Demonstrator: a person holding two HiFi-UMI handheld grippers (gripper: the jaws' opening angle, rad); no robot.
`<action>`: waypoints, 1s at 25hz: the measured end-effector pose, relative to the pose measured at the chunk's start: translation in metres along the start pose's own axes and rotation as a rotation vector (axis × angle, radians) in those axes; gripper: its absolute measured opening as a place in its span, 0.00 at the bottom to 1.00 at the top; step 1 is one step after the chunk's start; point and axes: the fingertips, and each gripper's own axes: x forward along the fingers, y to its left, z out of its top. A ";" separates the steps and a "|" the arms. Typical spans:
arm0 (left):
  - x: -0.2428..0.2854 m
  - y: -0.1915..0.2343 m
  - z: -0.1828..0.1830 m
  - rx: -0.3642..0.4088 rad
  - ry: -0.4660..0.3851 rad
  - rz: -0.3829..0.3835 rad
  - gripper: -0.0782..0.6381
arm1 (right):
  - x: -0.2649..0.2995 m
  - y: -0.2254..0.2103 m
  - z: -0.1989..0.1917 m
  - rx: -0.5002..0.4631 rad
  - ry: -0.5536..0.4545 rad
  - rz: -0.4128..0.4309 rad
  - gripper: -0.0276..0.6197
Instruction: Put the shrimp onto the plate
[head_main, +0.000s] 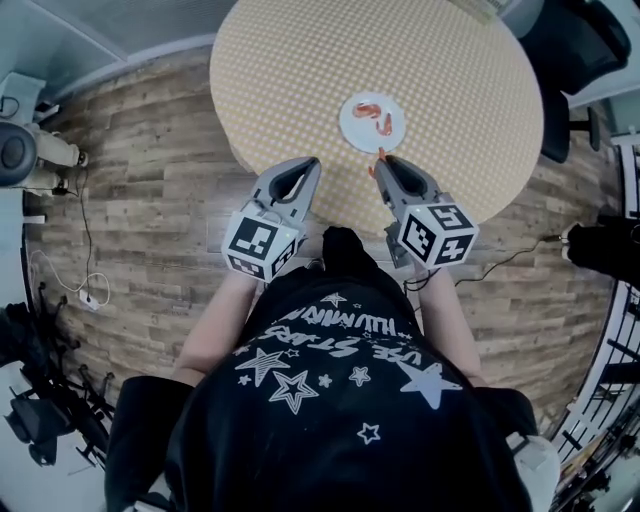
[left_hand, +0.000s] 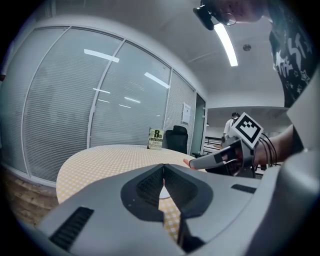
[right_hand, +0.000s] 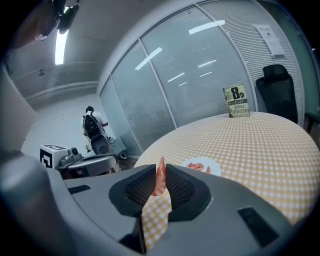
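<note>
at near edge of worktop (head_main: 300, 60): left gripper (left_hand: 163, 169) closed, empty; right gripper (right_hand: 160, 181) clamped on one shrimp (right_hand: 160, 172), held above worktop just short of plate (head_main: 352, 130). further in: one plate, seemingly two plated shrimps (head_main: 385, 125). held shrimp not yet placed. far edge: one book (right_hand: 236, 100).

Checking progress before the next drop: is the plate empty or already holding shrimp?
Not empty: the plate holds pink shrimp; the right gripper grips another shrimp.
</note>
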 end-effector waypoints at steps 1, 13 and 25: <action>0.006 0.002 0.001 0.001 0.003 -0.001 0.12 | 0.005 -0.004 0.000 0.001 0.007 0.002 0.15; 0.058 0.022 -0.008 -0.004 0.071 -0.009 0.12 | 0.060 -0.043 -0.014 -0.009 0.129 -0.001 0.15; 0.085 0.037 -0.036 -0.067 0.144 0.010 0.12 | 0.100 -0.072 -0.038 -0.047 0.253 -0.061 0.15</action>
